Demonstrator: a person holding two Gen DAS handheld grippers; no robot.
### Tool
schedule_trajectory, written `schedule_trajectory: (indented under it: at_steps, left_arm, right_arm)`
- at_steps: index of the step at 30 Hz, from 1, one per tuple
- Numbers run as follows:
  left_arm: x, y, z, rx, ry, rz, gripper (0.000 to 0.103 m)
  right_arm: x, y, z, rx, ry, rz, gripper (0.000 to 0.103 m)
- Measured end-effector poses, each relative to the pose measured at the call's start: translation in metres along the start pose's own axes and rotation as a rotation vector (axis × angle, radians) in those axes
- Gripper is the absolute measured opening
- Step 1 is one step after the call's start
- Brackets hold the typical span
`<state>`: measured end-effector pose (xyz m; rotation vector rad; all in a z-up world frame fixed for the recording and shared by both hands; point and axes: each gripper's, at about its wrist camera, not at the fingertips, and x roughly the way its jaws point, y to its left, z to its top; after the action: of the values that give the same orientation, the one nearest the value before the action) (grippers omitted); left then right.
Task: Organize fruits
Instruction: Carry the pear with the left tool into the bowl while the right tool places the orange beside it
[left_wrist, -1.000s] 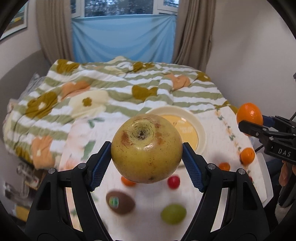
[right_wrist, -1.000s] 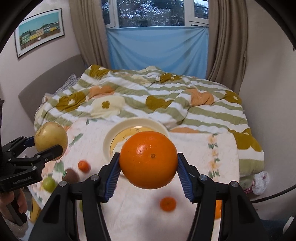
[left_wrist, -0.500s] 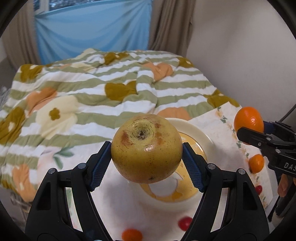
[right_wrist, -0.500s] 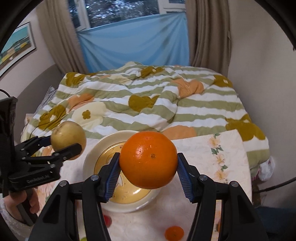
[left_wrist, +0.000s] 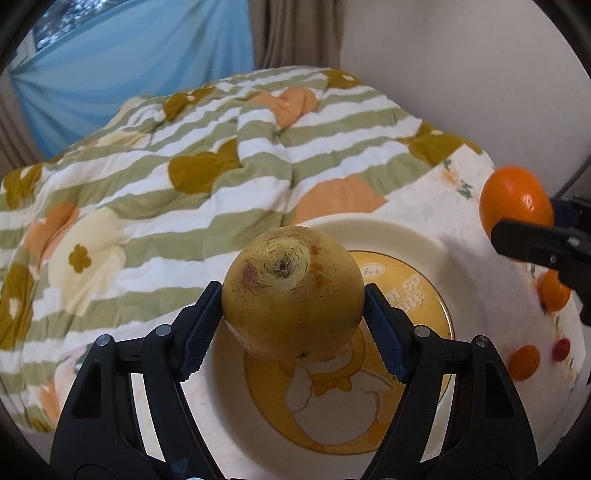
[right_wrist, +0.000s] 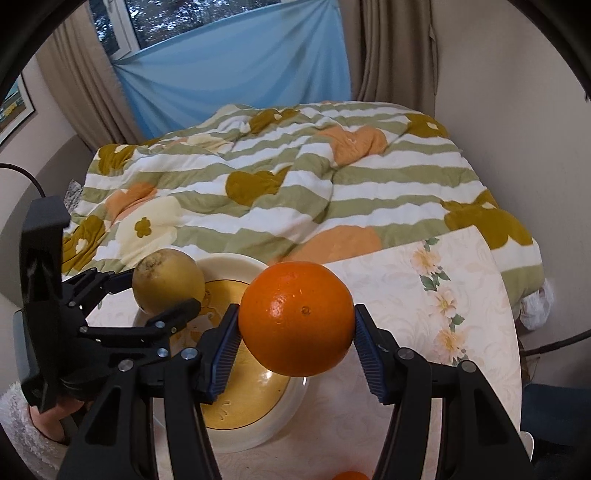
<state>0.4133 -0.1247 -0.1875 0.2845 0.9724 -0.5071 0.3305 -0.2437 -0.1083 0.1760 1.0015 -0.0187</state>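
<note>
My left gripper (left_wrist: 293, 308) is shut on a yellow-brown apple (left_wrist: 291, 295) and holds it above a cream plate with a yellow cartoon centre (left_wrist: 402, 236). My right gripper (right_wrist: 295, 334) is shut on a large orange (right_wrist: 295, 317) over the plate's right part (right_wrist: 236, 437). In the right wrist view the left gripper (right_wrist: 162, 295) and its apple (right_wrist: 168, 278) hang over the plate's left rim. In the left wrist view the orange (left_wrist: 515, 205) shows at the right, beyond the plate's edge.
Two small oranges (left_wrist: 552, 293) (left_wrist: 522, 362) and a red cherry tomato (left_wrist: 561, 349) lie on the floral tablecloth (right_wrist: 424, 295) right of the plate. Another small orange (right_wrist: 351, 475) lies near the front. A striped quilt (left_wrist: 221, 147) covers the bed behind. A wall stands at the right.
Both grippers have moved forward and down over the plate with their fruit. The plate now looks much larger. The kiwi and green fruit have dropped out of view.
</note>
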Motion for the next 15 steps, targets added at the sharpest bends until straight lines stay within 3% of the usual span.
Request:
schedule_trajectory:
  at_steps: [10, 11, 12, 13, 15]
  left_arm:
    - [0.021, -0.012, 0.0, 0.051, 0.026, 0.008, 0.084]
    - [0.018, -0.014, 0.0, 0.06, 0.012, 0.015, 0.086]
    - [0.016, -0.015, 0.001, 0.069, -0.002, 0.025, 0.098]
    - [0.011, -0.018, 0.003, 0.083, -0.023, 0.045, 0.103]
    - [0.002, -0.019, 0.006, 0.091, -0.055, 0.06, 0.103]
  right_arm:
    - [0.0, -0.011, -0.001, 0.01, 0.008, -0.019, 0.055]
    - [-0.001, -0.011, -0.001, 0.01, 0.008, -0.02, 0.055]
    - [-0.002, -0.012, -0.001, 0.011, 0.008, -0.02, 0.055]
    - [-0.003, -0.012, -0.002, 0.013, 0.008, -0.02, 0.055]
    - [-0.004, -0.012, -0.002, 0.015, 0.007, -0.02, 0.055]
